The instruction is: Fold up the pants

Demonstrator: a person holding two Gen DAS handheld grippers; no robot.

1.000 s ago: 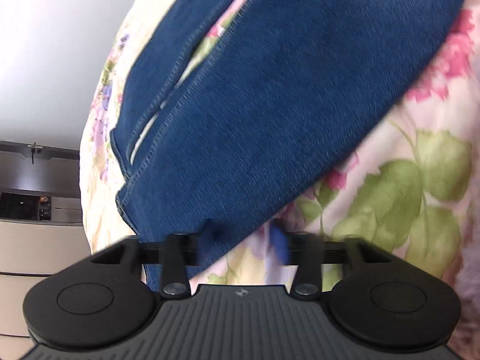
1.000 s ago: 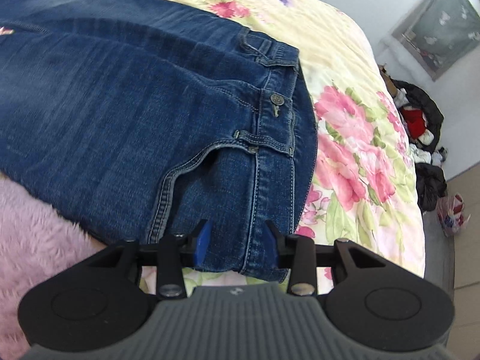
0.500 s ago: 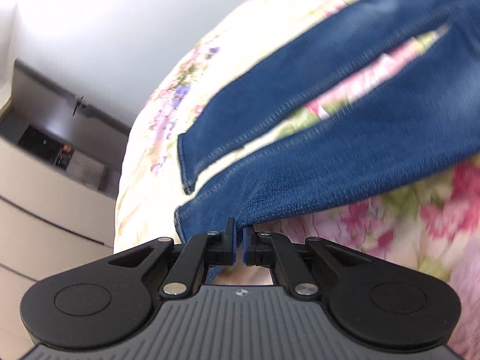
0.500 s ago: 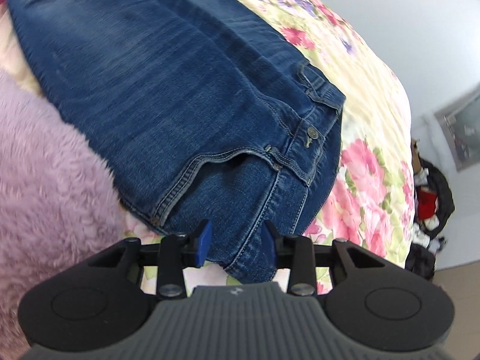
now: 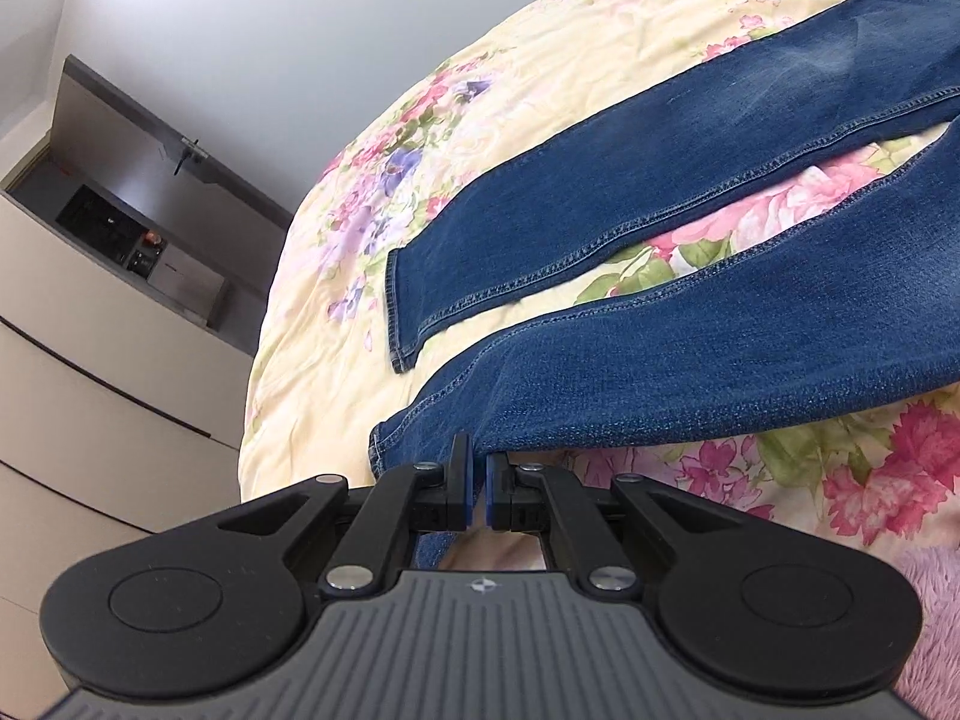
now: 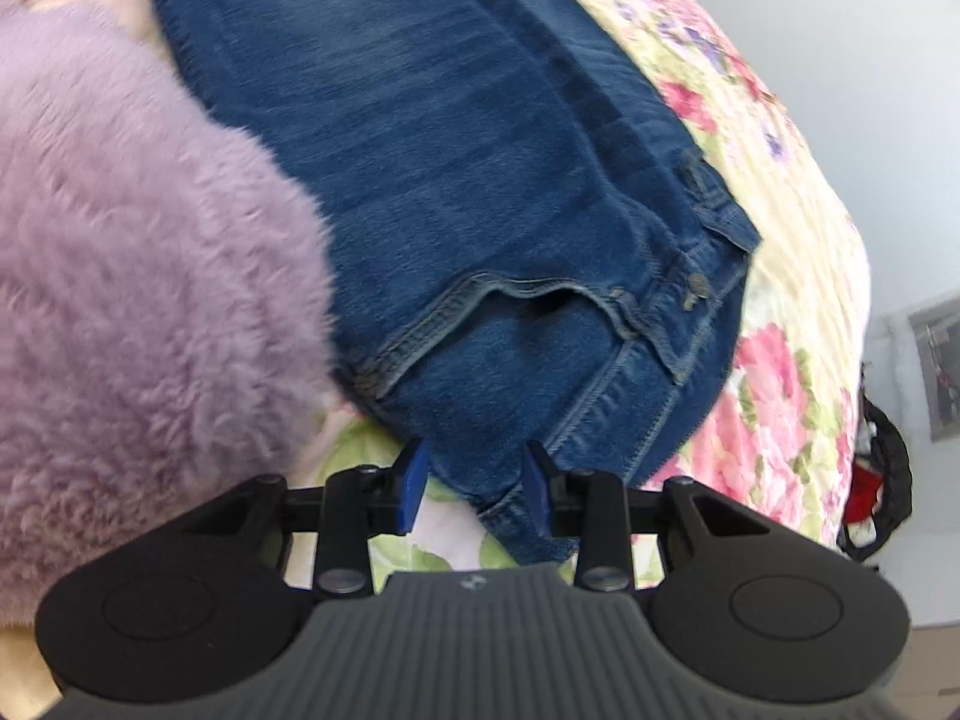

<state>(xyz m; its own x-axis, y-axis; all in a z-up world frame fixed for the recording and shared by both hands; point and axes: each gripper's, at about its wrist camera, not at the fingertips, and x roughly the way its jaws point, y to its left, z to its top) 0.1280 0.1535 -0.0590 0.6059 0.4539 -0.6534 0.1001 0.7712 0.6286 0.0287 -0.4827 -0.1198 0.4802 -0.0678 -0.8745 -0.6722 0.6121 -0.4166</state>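
Both grippers looked like the same build. The left gripper (image 5: pixel 477 495) had a grey ribbed top plate with a tiny compass-like emblem, two big round black discs at the sides, black linkage arms on silver screws, and blue pads on black fingers. The right gripper (image 6: pixel 474 483) matched it: same grey ribs, same discs, same silver screws, blue pads (image 6: pixel 413 483).

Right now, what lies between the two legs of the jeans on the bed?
Only bare floral bedspread shows in the gap between the far jeans leg and the near leg pinched by the left gripper; the left wrist view shows it.
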